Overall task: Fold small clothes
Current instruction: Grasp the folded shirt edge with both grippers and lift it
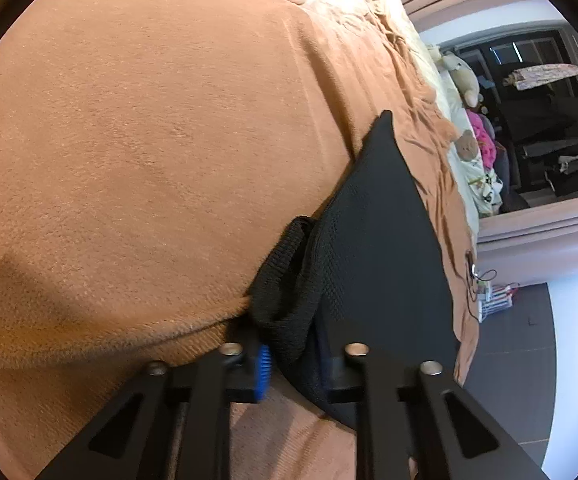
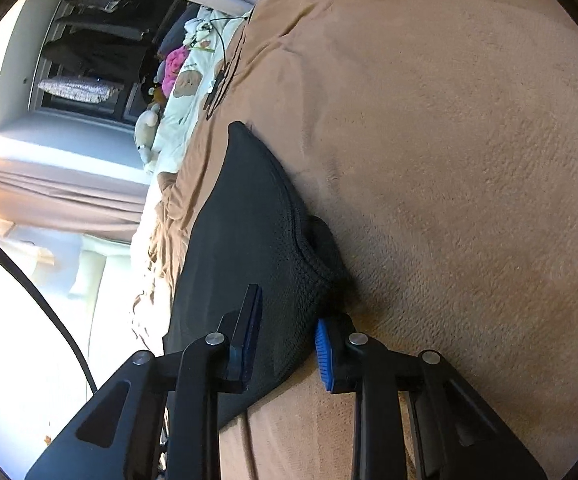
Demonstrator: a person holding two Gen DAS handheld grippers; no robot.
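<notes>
A black knit garment (image 1: pixel 373 240) lies on an orange-brown fleece blanket (image 1: pixel 149 140) spread over a bed. In the left wrist view my left gripper (image 1: pixel 293 360) is shut on the garment's bunched ribbed edge (image 1: pixel 285 280); one blue pad (image 1: pixel 263 372) shows, the other is hidden under the cloth. In the right wrist view the same garment (image 2: pixel 249 220) runs away from me, and my right gripper (image 2: pixel 285 340) is shut on its near corner, the fabric filling the gap between the dark left finger and the blue pad (image 2: pixel 323 354).
Rumpled blanket folds, a bear-print pillow (image 1: pixel 467 148) and plush toys (image 1: pixel 463 76) lie at the bed's far side. A thin cable (image 2: pixel 221 40) crosses the blanket there. Beyond stand curtains, a dark shelf (image 1: pixel 549 120) and grey floor tiles (image 1: pixel 505 360).
</notes>
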